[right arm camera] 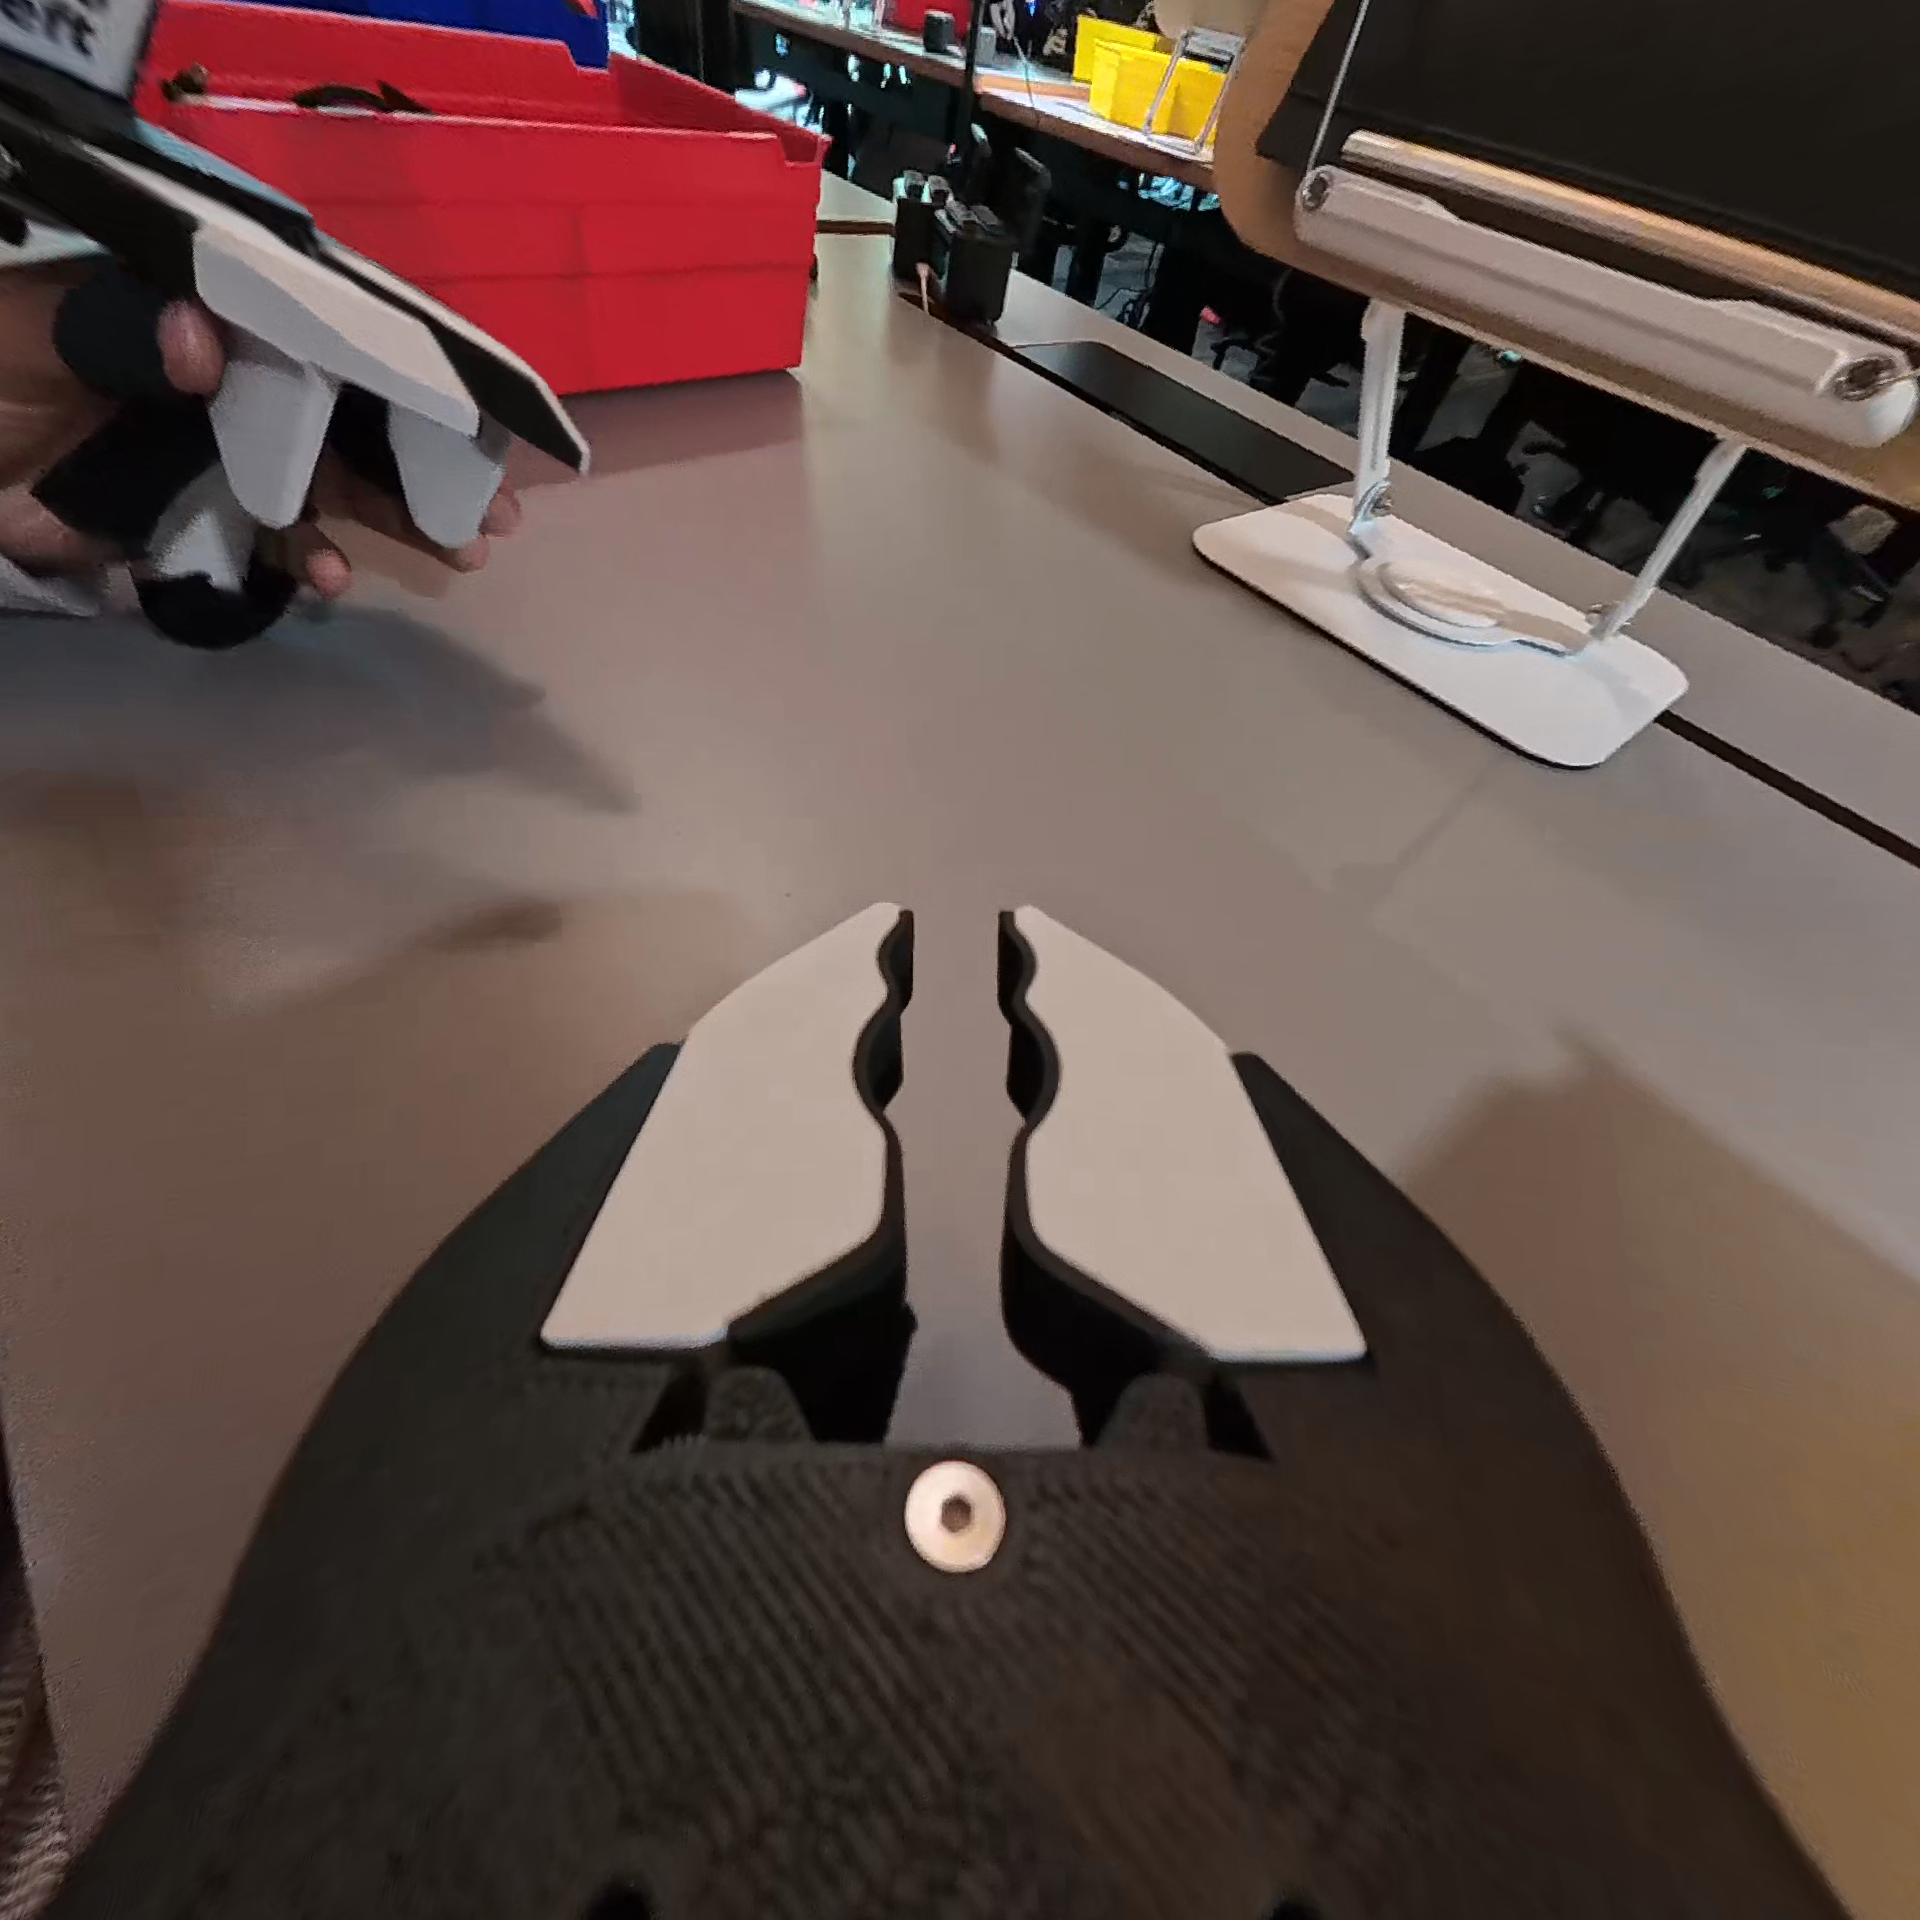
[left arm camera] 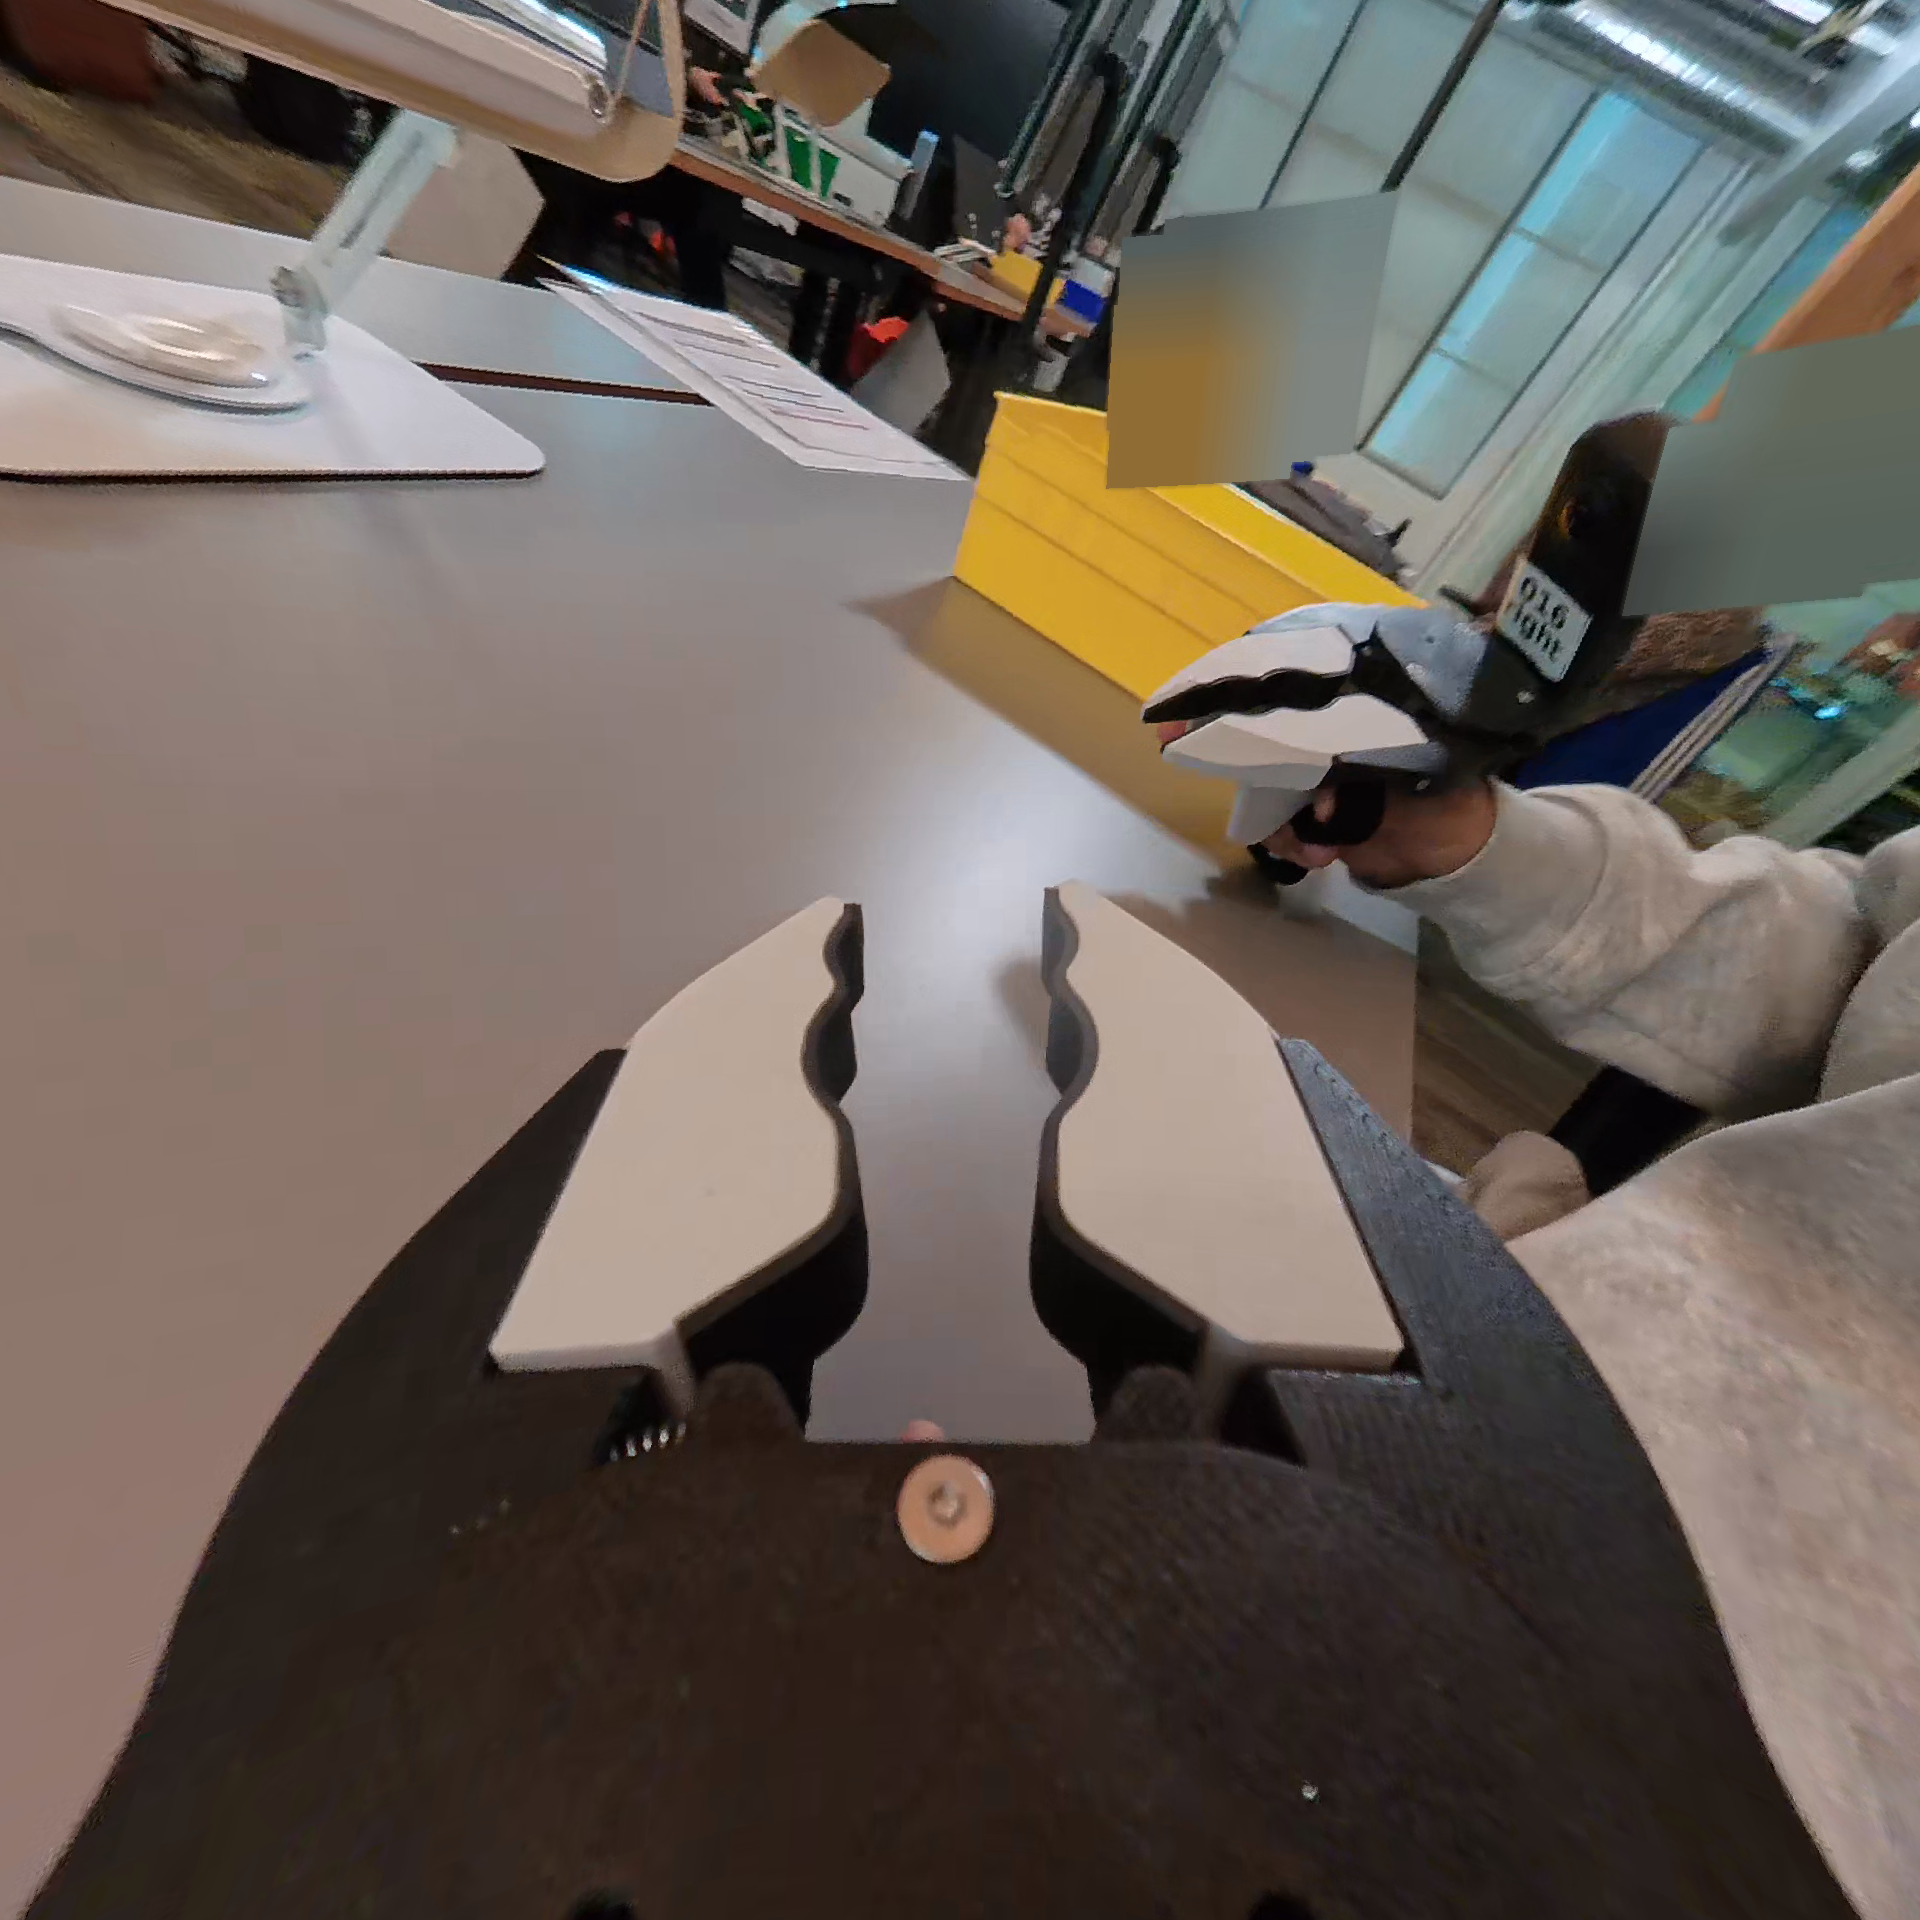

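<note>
Left gripper (left arm camera: 951, 914) and right gripper (right arm camera: 956, 925) both hover empty over bare grey table (right arm camera: 935, 675), jaws parted with nothing between, monitor stand (right arm camera: 1455, 634) upper right, red bin (right arm camera: 540, 239) upper left.

Monitor (right arm camera: 1621, 135) runs off the top edge, only its stand (right arm camera: 1455, 613) in full sight. Red bin (right arm camera: 499, 218) is part-hidden behind the left tool (right arm camera: 520, 416), contents too blurred to call. Far benches (left arm camera: 831, 197): smeared clutter.
</note>
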